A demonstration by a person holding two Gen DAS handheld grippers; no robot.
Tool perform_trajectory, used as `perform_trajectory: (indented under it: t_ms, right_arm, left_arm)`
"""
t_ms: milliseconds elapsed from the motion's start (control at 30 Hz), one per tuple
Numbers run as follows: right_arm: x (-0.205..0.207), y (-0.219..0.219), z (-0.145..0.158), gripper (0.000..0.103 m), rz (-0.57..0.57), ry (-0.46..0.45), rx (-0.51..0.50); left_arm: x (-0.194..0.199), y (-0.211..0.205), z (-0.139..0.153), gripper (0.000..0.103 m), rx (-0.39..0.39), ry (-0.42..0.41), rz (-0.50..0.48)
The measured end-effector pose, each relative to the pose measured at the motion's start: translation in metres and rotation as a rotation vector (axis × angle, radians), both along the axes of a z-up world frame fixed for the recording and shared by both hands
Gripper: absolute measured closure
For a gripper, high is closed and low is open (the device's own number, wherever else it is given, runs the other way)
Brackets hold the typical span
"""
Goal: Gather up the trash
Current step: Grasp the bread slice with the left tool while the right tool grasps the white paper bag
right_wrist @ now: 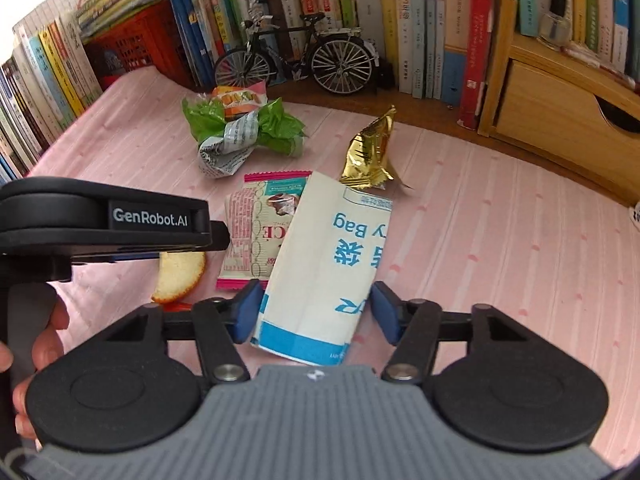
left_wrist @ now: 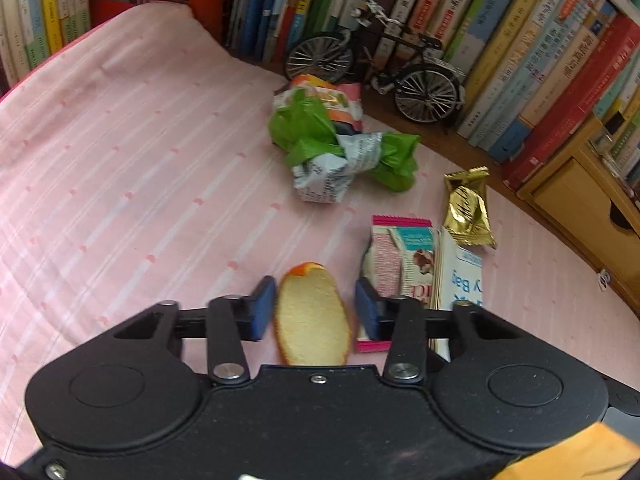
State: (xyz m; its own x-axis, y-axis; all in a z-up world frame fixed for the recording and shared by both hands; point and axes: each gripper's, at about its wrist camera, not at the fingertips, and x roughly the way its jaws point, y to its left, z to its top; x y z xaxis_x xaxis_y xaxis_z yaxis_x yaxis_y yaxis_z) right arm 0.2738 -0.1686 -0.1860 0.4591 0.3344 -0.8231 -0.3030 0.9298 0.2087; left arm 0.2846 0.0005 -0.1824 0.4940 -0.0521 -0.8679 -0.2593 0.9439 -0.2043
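On the pink-clothed surface (left_wrist: 120,140), the left tongs (left_wrist: 316,308) stand narrowed around a peel (left_wrist: 312,320), their blue pads just beside it on either side, not pressing. To its right lie a pink wrapper (right_wrist: 244,236) and a white paper bag (right_wrist: 320,264), which the right tongs (right_wrist: 316,308) straddle half open without touching. Toward the back edge sit a green plastic wad (right_wrist: 280,128) and a gold wrapper (right_wrist: 368,152), before a toy bicycle (right_wrist: 296,60) and books (right_wrist: 416,20).
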Motion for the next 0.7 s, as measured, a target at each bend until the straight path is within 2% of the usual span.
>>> perform_trajectory:
  t_ms: [133,233,333,367,400,467,500,533,633,700]
  right_arm:
    - [-0.004,-0.023,0.002,0.064,-0.087,0.012,0.040]
    - [-0.008,-0.036,0.006,0.072,-0.139,0.012,0.047]
    - [-0.016,-0.049,0.012,0.073,-0.190,0.016,0.051]
    - [-0.019,-0.052,0.014,0.073,-0.197,0.017,0.052]
    - [-0.022,-0.055,0.016,0.072,-0.195,0.021,0.052]
    - [-0.025,-0.056,0.017,0.055,-0.198,0.026,0.050]
    - [-0.027,-0.057,0.018,0.041,-0.216,0.015,0.053]
    - [-0.026,-0.058,0.018,0.035,-0.232,0.006,0.053]
    - [-0.010,-0.057,0.007,0.020,-0.251,0.046,0.038]
    - [0.002,-0.054,-0.002,0.020,-0.256,0.068,0.002]
  left_arm:
    - [-0.002,-0.010,0.006,0.073,-0.013,-0.018,-0.030]
    - [-0.004,-0.016,0.012,0.075,-0.003,-0.030,-0.048]
    - [-0.007,-0.018,0.020,0.077,0.001,-0.046,-0.058]
    - [-0.008,-0.019,0.023,0.087,0.002,-0.051,-0.060]
    - [-0.009,-0.019,0.025,0.091,0.008,-0.049,-0.063]
    - [-0.012,-0.018,0.027,0.093,0.010,-0.051,-0.064]
    - [-0.013,-0.018,0.028,0.093,0.009,-0.051,-0.065]
    - [-0.014,-0.017,0.029,0.093,0.010,-0.051,-0.066]
    - [-0.018,-0.015,0.032,0.094,0.015,-0.057,-0.064]
    - [-0.020,-0.014,0.033,0.094,0.012,-0.059,-0.062]
